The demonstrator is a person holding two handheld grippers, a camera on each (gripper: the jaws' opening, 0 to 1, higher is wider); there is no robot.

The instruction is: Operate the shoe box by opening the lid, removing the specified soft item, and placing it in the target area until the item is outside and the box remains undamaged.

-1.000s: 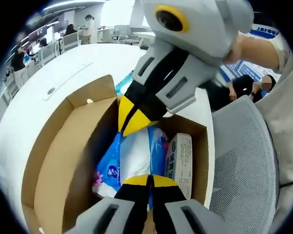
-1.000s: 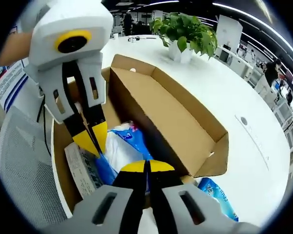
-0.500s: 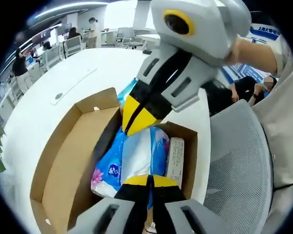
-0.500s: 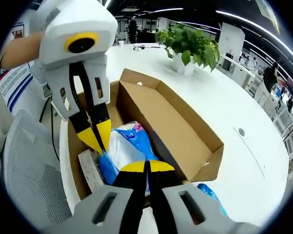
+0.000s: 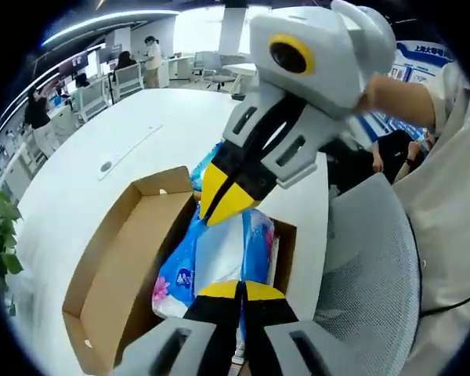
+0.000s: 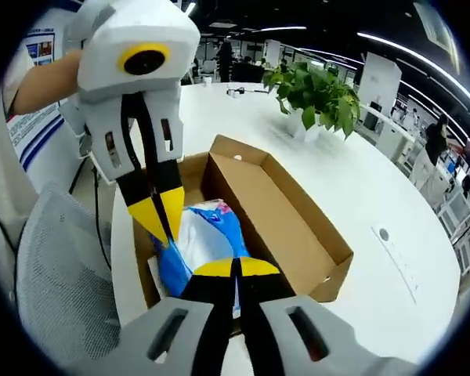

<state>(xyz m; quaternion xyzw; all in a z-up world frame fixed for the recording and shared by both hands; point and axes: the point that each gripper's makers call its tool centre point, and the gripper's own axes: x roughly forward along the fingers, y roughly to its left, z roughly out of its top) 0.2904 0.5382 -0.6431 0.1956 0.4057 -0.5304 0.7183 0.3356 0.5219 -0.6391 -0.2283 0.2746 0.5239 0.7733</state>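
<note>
Left gripper view. Left gripper (image 5: 239, 291): yellow-tipped jaws pressed together on the near end of the tissue pack (image 5: 219, 254), blue and white wrapper with a pink flower print. Pack raised partly above the box (image 5: 117, 274), its lower end hidden by the jaws. Box: brown cardboard, open, lid flap lying flat to the left, on a white table (image 5: 86, 188); interior largely hidden behind the pack. Right gripper (image 5: 219, 205) entering from the upper right, jaws closed on the far end of the pack. Grey mesh chair (image 5: 368, 266) to the right, cut off by the edge. Sleeve and forearm of a person at far right, partly cut off. Office desks and people in the far background, too small to detail.

Right gripper view. Right gripper (image 6: 235, 270): jaws pinching the near end of the tissue pack (image 6: 207, 239). Left gripper (image 6: 163, 227) reaching in from the upper left, tips closed on the pack's left edge. Box (image 6: 282, 227) open beneath, lid flap to the right. Potted plant (image 6: 317, 98) far on the table (image 6: 376, 196). Mesh chair (image 6: 59, 274) at left. Box contents under the pack not discernible.
</note>
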